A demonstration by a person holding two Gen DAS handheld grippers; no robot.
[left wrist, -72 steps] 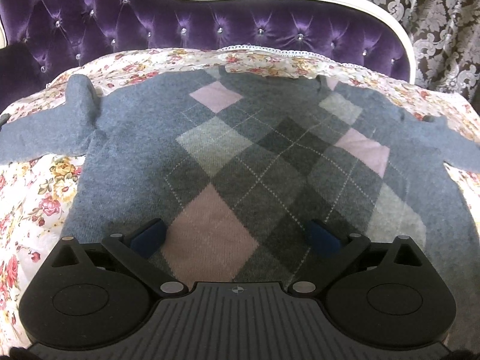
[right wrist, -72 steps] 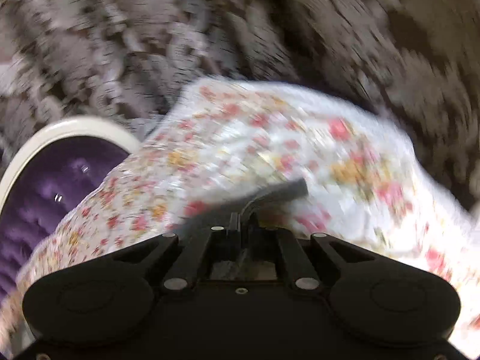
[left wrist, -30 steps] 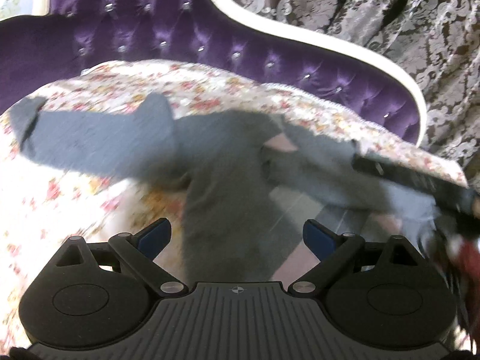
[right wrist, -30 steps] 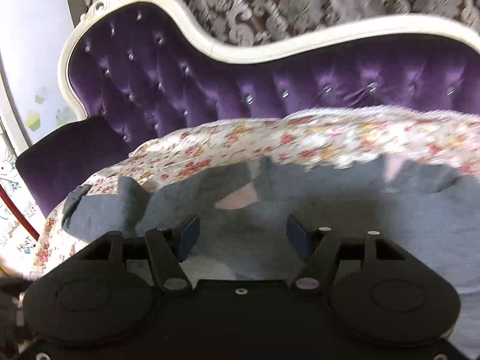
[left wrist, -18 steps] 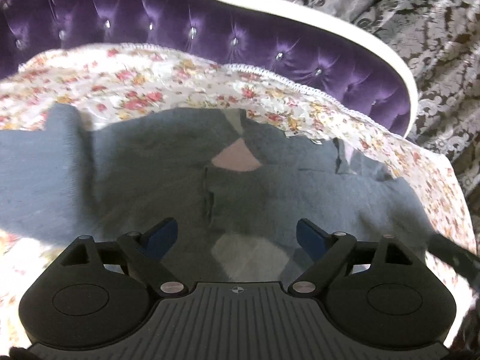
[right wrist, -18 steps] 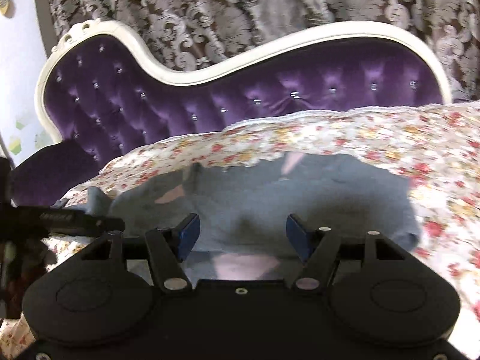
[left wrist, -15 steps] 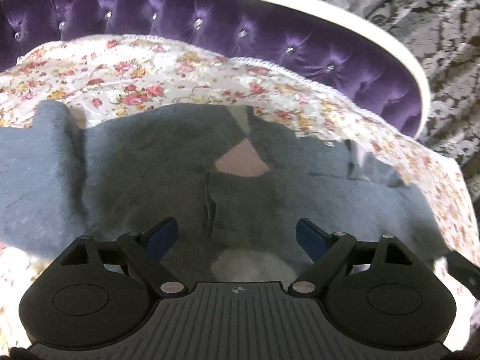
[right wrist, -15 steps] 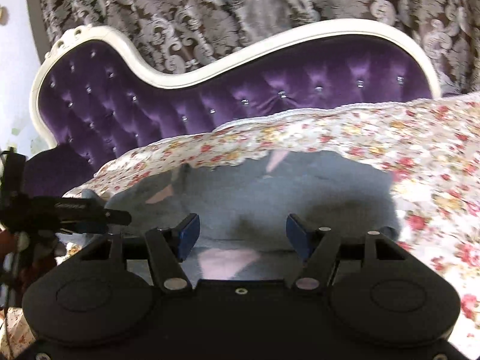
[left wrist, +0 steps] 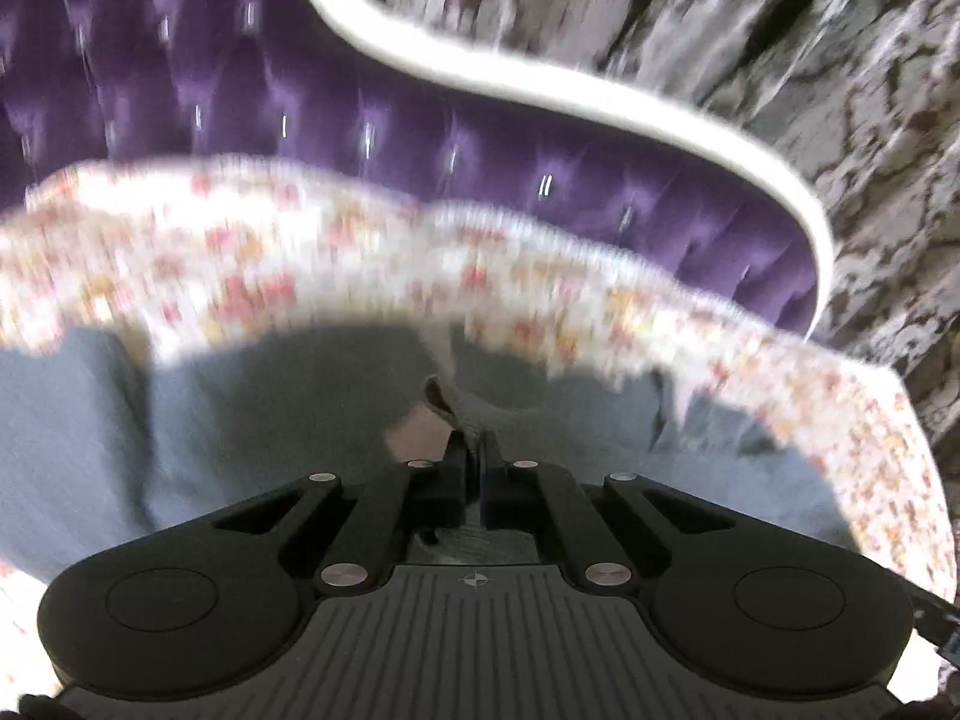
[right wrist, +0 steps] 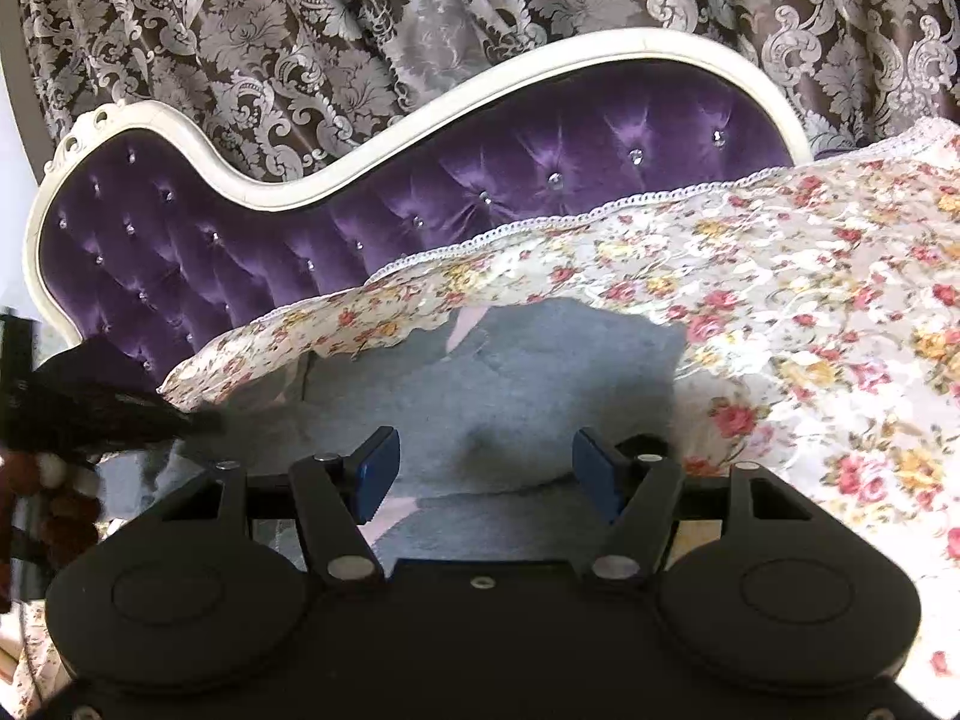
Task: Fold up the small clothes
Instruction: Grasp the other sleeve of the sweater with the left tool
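1. So the grey knitted argyle sweater with pink diamonds (right wrist: 528,396) is lying on the white floral bedspread (right wrist: 810,312), right in front of the purple tufted velvet sofa back with the white frame (right wrist: 420,180)
2. Left gripper (left wrist: 474,456) is clenched, jaws pressed together with a pinch of the grey knit between them, close to a pink patch. That view is pretty smeared, so exactly which edge it has I can't say, looks like somewhere around the neckline
3. Right gripper (right wrist: 486,468) is released, jaws spread wide, hovering just above the sweater's folded right side and not touching anything I can see
4. Key relation: the sweater runs sideways across both views, long axis left to right. The unfolded bulk and the spread sleeve lie to the left of the left gripper, so the left one is nearer and probably the one to carry that side over
5. Compared with half a second ago: the left jaws were wide open over the fabric and are now shut on it. The right one hasn't really changed, same open stance, view just shifted a bit
6. Patterned brown and silver damask curtain (right wrist: 360,30) hangs behind the sofa, nothing to do with the fold
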